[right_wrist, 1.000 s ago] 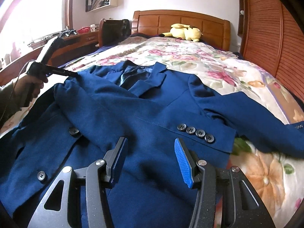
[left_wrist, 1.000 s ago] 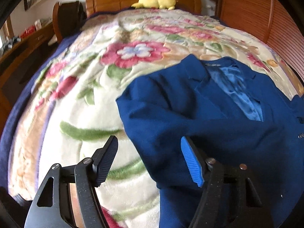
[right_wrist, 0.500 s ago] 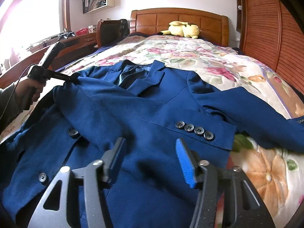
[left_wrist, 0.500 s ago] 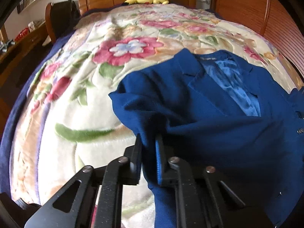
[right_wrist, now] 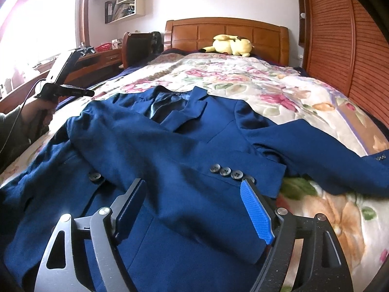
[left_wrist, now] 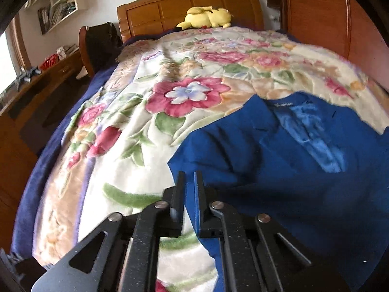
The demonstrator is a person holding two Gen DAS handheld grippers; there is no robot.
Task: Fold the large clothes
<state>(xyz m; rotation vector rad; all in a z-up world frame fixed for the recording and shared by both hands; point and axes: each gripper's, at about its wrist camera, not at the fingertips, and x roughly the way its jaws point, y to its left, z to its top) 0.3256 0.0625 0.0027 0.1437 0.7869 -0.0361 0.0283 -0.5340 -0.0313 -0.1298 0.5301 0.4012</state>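
Note:
A large blue suit jacket (right_wrist: 199, 146) lies face up on the floral bed cover, one sleeve folded across its front, the other stretched out to the right. It also shows in the left wrist view (left_wrist: 291, 160). My left gripper (left_wrist: 189, 182) is nearly shut, its jaws almost together at the jacket's left shoulder edge; whether cloth is pinched between them is unclear. In the right wrist view the left gripper (right_wrist: 88, 93) sits beside that shoulder. My right gripper (right_wrist: 194, 189) is open and empty, low over the folded sleeve near its cuff buttons (right_wrist: 226, 171).
The floral blanket (left_wrist: 150, 121) covers the bed. A yellow plush toy (right_wrist: 231, 45) lies by the wooden headboard (right_wrist: 226, 31). A wooden desk (left_wrist: 36, 90) and a dark chair (left_wrist: 102, 41) stand left; slatted wooden doors (right_wrist: 340, 48) stand right.
My left gripper closed from wide open at the jacket's left shoulder, then drew back and tilted up. My right gripper stayed open and dropped a little closer to the folded sleeve.

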